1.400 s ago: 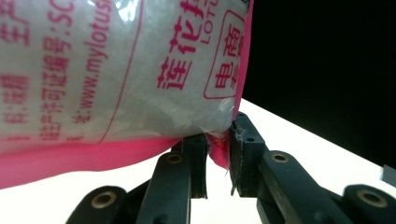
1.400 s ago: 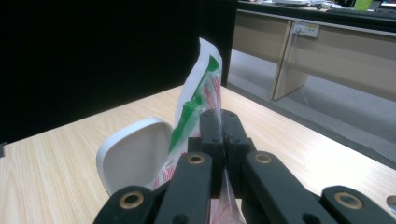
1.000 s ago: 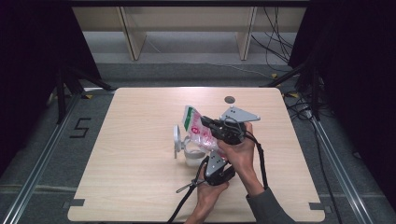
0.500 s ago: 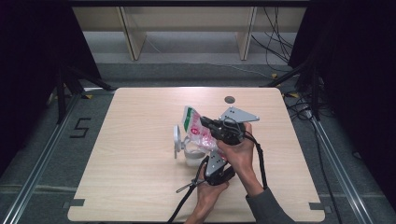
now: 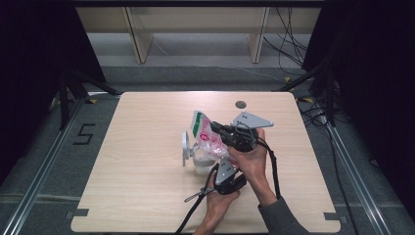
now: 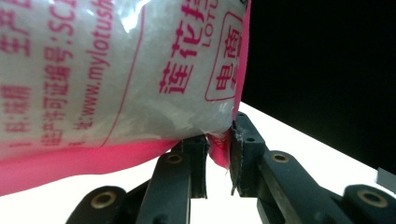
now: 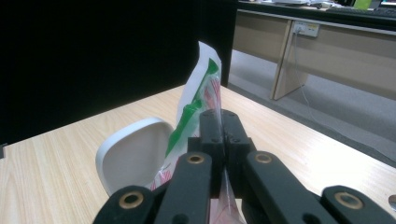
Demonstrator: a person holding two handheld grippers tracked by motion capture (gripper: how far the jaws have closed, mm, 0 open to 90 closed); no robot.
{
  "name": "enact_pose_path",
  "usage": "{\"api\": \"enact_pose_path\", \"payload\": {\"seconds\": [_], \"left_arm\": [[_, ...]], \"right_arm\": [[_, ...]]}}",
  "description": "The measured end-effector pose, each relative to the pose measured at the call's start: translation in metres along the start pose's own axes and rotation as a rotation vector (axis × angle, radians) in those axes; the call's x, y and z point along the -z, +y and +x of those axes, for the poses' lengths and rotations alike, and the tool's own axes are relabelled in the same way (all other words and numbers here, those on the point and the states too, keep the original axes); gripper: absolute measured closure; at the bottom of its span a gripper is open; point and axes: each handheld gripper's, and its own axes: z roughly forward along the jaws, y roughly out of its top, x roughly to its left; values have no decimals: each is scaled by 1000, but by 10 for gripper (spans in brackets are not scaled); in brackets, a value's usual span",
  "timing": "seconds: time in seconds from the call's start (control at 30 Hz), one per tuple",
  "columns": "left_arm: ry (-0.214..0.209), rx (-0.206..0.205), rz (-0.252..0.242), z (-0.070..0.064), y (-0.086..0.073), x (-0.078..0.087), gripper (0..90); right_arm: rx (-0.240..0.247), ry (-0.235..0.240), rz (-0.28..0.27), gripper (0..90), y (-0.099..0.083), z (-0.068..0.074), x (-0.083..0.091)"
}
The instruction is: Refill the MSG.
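Right claw (image 7: pixel 223 140): jaws pressed together on the upper edge of the sachet (image 5: pixel 208 137), likely to keep it upright and tilted. Left claw (image 6: pixel 218 156): jaws nearly together, pinching the pink lower corner of the sachet, probably steadying or lifting the bottom so contents run toward the white container (image 5: pixel 198 159) just beside and below. Its hinged lid (image 7: pixel 133 156) stands open. All sits near the tabletop (image 5: pixel 147 196) centre, toward the near edge. Readable print: "mylotus…", "LOTUS", red Chinese characters; green band at the top.
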Motion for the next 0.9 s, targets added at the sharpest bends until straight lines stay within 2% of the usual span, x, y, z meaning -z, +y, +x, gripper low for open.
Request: {"api": "enact_pose_path", "payload": {"seconds": [0.33,0.37,0.43,0.47,0.57,0.8,0.9], "left_arm": [[2,4,0,0,0,-1,779],[1,5,-1,0,0,0,779],[3,2,-4,0,0,0,780],[2,3,-1,1,0,0,779],[0,1,-4,0,0,0,779],[0,5,-5,2,0,-1,779],[0,14,-11,1,1,-2,779]], "right_arm": [[-3,-2,2,900,-1,-1,0],[16,-4,-7,900,-1,-2,-1],[4,-5,1,900,0,0,0],[28,-19,-11,900,0,-1,0],[-3,-12,10,900,0,1,1],[6,-12,6,900,0,1,0],[7,5,-2,900,-1,1,-2]]}}
